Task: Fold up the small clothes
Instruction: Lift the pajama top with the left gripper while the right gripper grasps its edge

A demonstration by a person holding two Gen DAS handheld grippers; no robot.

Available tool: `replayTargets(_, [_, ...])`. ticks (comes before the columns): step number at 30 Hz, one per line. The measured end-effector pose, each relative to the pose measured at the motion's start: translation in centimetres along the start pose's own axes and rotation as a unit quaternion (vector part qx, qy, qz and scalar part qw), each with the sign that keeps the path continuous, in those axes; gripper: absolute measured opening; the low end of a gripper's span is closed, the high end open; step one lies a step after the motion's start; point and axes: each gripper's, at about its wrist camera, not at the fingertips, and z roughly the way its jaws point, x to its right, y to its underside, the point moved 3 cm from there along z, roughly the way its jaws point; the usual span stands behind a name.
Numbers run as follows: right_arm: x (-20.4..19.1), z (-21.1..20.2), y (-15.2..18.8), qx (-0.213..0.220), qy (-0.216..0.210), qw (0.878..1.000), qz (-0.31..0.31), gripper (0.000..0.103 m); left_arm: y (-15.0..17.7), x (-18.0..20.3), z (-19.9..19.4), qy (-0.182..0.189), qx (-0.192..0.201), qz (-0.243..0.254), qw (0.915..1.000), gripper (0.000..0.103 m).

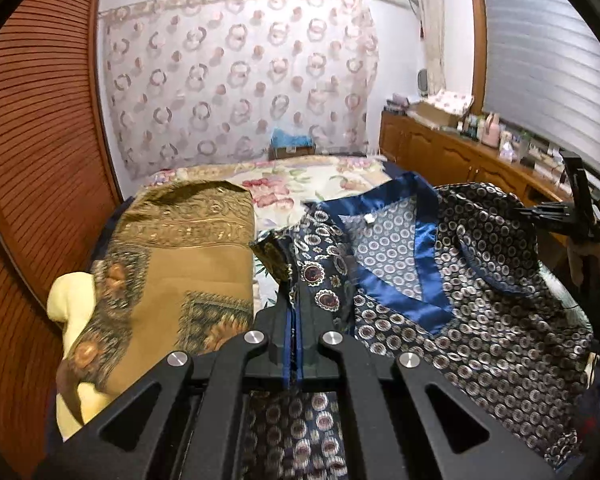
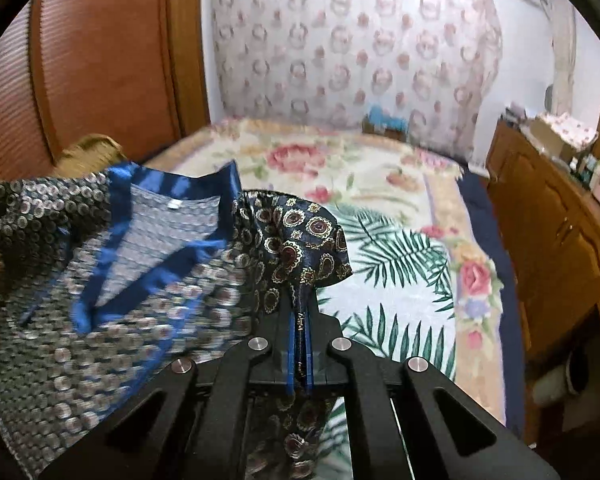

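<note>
A dark blue garment (image 1: 480,280) with small ring prints and a shiny blue collar (image 1: 424,256) hangs spread between both grippers above the bed. My left gripper (image 1: 295,284) is shut on one shoulder edge, and cloth runs between its pads. The right gripper (image 2: 302,312) is shut on the opposite edge, where a medallion-print part (image 2: 300,240) bunches over its fingers. In the left wrist view the right gripper (image 1: 576,208) shows at the far right, behind the garment. The garment's lower part (image 2: 59,360) drapes down to the left in the right wrist view.
A floral bedspread (image 2: 380,208) covers the bed. A folded gold-brown cloth (image 1: 171,264) and a cream object (image 1: 71,300) lie at the left. A slatted wooden panel (image 1: 31,160) stands on the left, and a wooden cabinet (image 2: 548,232) with several small items on the right.
</note>
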Motion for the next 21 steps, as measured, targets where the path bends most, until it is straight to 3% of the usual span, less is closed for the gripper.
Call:
replayTargets(5, [-1.6,-5.6,2.1,0.026,-0.006,1.0,0.0,0.003,2.0,0.0,-5.2,-0.002,0.023,-0.01,0.9997,0.002])
replayTargets(10, [-3.5,-11.0,6.3,0.041,-0.009,0.999,-0.001,0.003,5.2,-0.4,-9.9,-0.01,0.035,-0.026,0.999,0.002])
replayTargets(17, [-5.0,-16.4,13.5,0.029,-0.034,0.999,0.019,0.003,11.5,-2.2,-14.7,-0.022,0.017,-0.067,0.9974,0.002])
replayTargets(21, [-5.0,-19.1,16.2,0.023,-0.04,0.998,0.029,0.003,12.8,-3.0,-15.6,-0.034,0.009,-0.078,0.9964,0.002])
